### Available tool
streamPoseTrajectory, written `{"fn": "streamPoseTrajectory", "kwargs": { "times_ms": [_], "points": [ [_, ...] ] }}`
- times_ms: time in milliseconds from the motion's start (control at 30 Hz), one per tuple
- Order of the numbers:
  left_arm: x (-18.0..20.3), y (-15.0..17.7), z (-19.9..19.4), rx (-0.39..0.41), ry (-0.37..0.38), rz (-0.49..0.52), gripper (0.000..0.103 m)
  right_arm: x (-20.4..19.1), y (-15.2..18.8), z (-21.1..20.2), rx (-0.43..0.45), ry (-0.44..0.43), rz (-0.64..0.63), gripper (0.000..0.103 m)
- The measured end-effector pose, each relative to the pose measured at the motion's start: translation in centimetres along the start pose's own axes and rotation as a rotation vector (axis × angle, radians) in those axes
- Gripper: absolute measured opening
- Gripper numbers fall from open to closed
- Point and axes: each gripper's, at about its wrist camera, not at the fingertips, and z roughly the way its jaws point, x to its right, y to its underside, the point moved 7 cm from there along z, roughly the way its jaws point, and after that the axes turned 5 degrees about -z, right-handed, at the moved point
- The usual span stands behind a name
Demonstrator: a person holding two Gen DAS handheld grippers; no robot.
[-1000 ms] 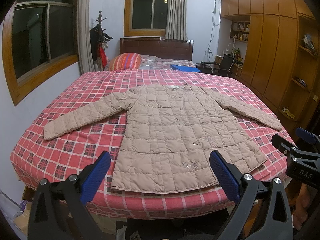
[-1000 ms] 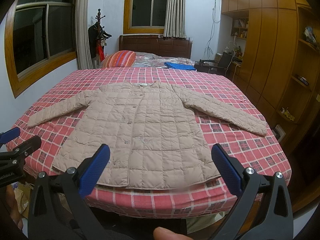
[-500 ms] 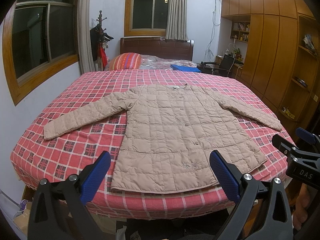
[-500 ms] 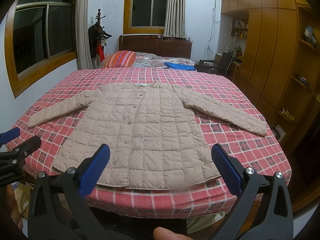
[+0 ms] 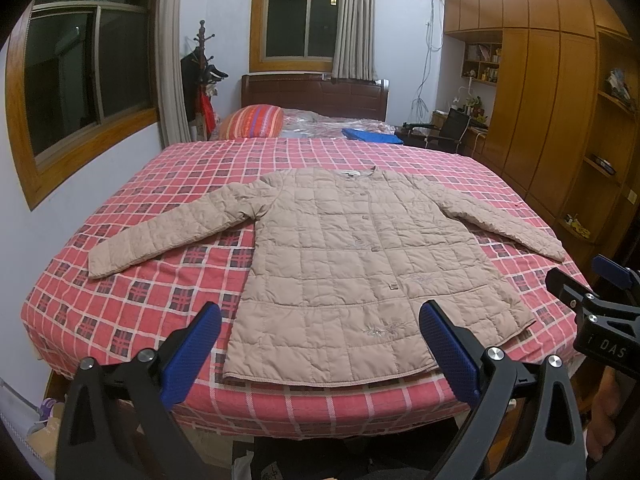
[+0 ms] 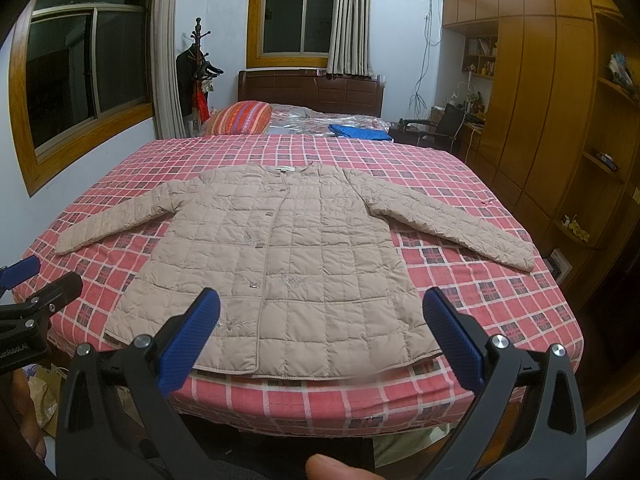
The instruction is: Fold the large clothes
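Note:
A beige quilted jacket (image 5: 352, 264) (image 6: 280, 260) lies flat and buttoned on the red checked bed (image 5: 140, 292) (image 6: 500, 300), both sleeves spread out to the sides, hem toward me. My left gripper (image 5: 320, 344) hovers open before the foot of the bed, in front of the hem, with nothing between its blue pads. My right gripper (image 6: 320, 340) is likewise open and held back from the hem. Each gripper shows at the edge of the other's view: the right gripper (image 5: 600, 300), the left gripper (image 6: 28, 296).
A striped pillow (image 5: 252, 122) and a blue folded item (image 5: 372, 136) lie at the far end by the headboard. Wooden cabinets (image 5: 560, 120) line the right wall, with a chair (image 5: 448, 128) near them. A coat rack (image 5: 202, 76) stands at the left, under windows.

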Motion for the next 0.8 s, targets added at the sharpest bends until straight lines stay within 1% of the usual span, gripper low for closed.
{"fn": "streamPoseTrajectory", "kwargs": {
  "times_ms": [300,467,533,600,667,733,800],
  "points": [
    [-0.5,0.4,0.8,-0.021,-0.008,-0.014,0.099,0.1,-0.2,0.4,-0.001,0.009,-0.007,0.101],
    [-0.8,0.2,2.4,-0.053,-0.009,-0.044,0.099,2.0,-0.9,1.9,0.044,0.054,0.005,0.101],
    [-0.8,0.0,3.1,-0.054,0.004,-0.052,0.099,3.5,-1.3,2.9,0.072,0.042,0.023,0.101],
    [-0.6,-0.2,3.9,-0.053,0.036,-0.054,0.099,5.6,-1.4,4.2,0.073,0.031,0.071,0.101],
    [-0.6,-0.5,4.9,-0.042,0.062,-0.054,0.099,8.7,-1.4,6.3,0.029,0.063,0.132,0.101],
    [-0.5,-1.0,6.1,-0.029,0.091,-0.051,0.099,11.3,-1.2,8.0,0.000,0.059,0.194,0.101],
    [-0.4,-1.5,7.8,-0.046,0.145,-0.056,0.099,14.7,-0.6,10.1,-0.026,0.042,0.298,0.101]
  ]
}}
